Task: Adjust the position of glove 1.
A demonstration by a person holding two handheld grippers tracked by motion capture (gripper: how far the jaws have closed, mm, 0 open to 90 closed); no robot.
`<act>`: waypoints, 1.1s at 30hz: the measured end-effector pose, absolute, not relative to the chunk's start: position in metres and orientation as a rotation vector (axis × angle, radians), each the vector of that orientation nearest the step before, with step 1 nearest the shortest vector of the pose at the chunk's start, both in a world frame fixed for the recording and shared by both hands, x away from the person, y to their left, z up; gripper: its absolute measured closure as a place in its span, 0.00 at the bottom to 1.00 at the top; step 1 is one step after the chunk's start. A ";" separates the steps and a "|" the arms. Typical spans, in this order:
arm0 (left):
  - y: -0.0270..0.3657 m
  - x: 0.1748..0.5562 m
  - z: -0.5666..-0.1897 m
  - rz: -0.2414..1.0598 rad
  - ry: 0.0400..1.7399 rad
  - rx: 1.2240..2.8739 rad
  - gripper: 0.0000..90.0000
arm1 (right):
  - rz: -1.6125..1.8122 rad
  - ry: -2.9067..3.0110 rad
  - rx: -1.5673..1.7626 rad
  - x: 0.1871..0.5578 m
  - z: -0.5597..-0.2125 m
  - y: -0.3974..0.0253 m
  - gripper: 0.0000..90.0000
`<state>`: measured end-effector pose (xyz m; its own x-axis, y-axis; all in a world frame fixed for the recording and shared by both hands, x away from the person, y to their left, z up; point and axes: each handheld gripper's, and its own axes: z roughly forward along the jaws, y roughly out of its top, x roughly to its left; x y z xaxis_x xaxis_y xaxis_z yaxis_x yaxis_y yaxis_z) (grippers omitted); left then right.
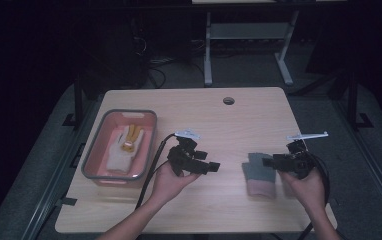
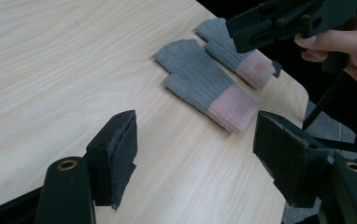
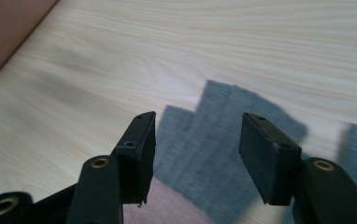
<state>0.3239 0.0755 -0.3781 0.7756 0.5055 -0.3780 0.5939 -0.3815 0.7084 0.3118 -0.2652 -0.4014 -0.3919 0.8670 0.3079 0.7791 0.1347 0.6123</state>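
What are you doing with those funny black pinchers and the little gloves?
A person holds a pincher tool in each hand at a wooden table. The right gripper hangs open just above a grey glove with a pink cuff, ready to grab it. The left gripper is open too and holds nothing. Another glove already lies in the pink tub.

You work in a lab-like test room: a bare light wooden table [image 1: 259, 107] with a round cable hole [image 1: 228, 101] stands on grey floor, dark surroundings all around, a white metal-legged bench [image 1: 249, 35] and loose cables [image 1: 154, 70] at the far side.
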 end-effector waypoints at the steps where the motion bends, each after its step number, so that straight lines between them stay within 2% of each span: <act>1: 0.074 0.323 -0.379 -0.124 0.817 2.054 0.34 | 1.090 2.269 1.659 0.310 -0.402 -0.268 0.51; 19: 0.064 0.315 -0.387 -0.143 0.804 2.064 0.33 | 0.929 2.151 1.765 0.290 -0.423 -0.323 0.54; 33: 0.062 0.314 -0.397 -0.157 0.823 2.068 0.32 | 0.778 2.146 1.769 0.287 -0.446 -0.338 0.55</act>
<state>0.3139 0.0621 -0.3969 0.7726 0.4958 -0.3965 0.6070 -0.3941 0.6901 0.2867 -0.3378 -0.4460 -0.2296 0.9634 0.1382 0.8283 0.1189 0.5475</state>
